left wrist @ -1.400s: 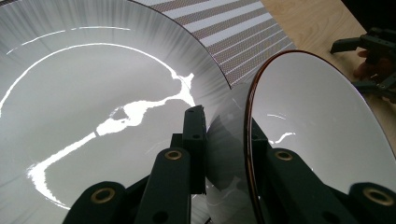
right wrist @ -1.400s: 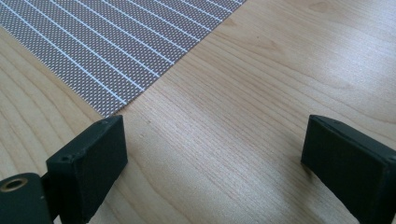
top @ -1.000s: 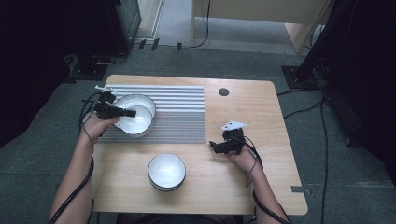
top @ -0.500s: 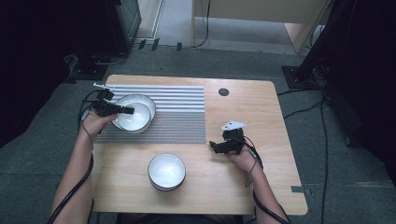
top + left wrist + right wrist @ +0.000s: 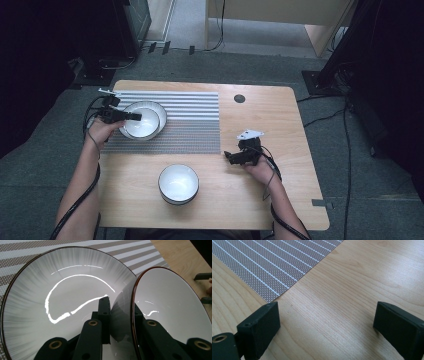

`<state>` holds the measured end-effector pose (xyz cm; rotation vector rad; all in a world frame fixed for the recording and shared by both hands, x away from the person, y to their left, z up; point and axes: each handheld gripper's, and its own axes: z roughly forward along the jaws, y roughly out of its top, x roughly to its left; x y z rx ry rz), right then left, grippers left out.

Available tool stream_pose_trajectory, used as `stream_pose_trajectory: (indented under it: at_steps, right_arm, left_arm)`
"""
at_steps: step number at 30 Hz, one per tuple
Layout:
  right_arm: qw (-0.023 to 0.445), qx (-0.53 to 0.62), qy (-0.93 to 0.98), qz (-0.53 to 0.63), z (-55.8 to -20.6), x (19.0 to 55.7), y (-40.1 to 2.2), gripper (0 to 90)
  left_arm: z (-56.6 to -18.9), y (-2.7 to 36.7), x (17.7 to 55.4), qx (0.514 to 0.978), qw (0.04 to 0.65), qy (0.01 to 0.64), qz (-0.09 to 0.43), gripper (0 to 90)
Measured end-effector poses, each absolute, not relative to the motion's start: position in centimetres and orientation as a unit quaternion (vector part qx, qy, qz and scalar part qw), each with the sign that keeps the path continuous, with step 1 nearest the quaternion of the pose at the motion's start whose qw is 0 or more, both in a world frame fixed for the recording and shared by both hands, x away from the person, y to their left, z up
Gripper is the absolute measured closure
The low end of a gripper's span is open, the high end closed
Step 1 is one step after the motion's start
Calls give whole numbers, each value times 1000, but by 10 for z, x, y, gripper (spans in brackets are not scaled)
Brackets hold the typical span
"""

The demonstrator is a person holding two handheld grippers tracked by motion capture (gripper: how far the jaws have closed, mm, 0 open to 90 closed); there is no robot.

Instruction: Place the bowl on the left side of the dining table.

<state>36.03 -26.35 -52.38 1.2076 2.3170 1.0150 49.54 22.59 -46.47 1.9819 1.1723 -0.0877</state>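
On the striped placemat (image 5: 185,125) sits a wide white bowl with a dark rim (image 5: 158,111) (image 5: 62,295). A smaller white bowl (image 5: 142,125) (image 5: 172,312) is tilted inside it. My left gripper (image 5: 129,116) (image 5: 123,315) is shut on this smaller bowl's rim, with one jaw inside the bowl and the other against its outer wall. My right gripper (image 5: 231,158) (image 5: 327,322) rests open on the bare wood to the right of the mat, with nothing between its jaws.
A third white bowl (image 5: 178,183) stands on the wooden table (image 5: 280,200) near the front edge, below the mat. A dark round hole (image 5: 239,98) lies in the tabletop at the back. The mat's corner (image 5: 272,265) lies just beyond my right jaws.
My left hand has shifted only slightly with the small bowl in its grip. The right hand and the front bowl have stayed put.
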Motion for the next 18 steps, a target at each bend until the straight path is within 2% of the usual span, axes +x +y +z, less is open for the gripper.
stream_pose_trajectory:
  at_steps: [18]
  right_arm:
    - [169,425,815,357,-524,360,-263,64]
  left_arm:
    - [-474,233,500,779,397,486,-15,785]
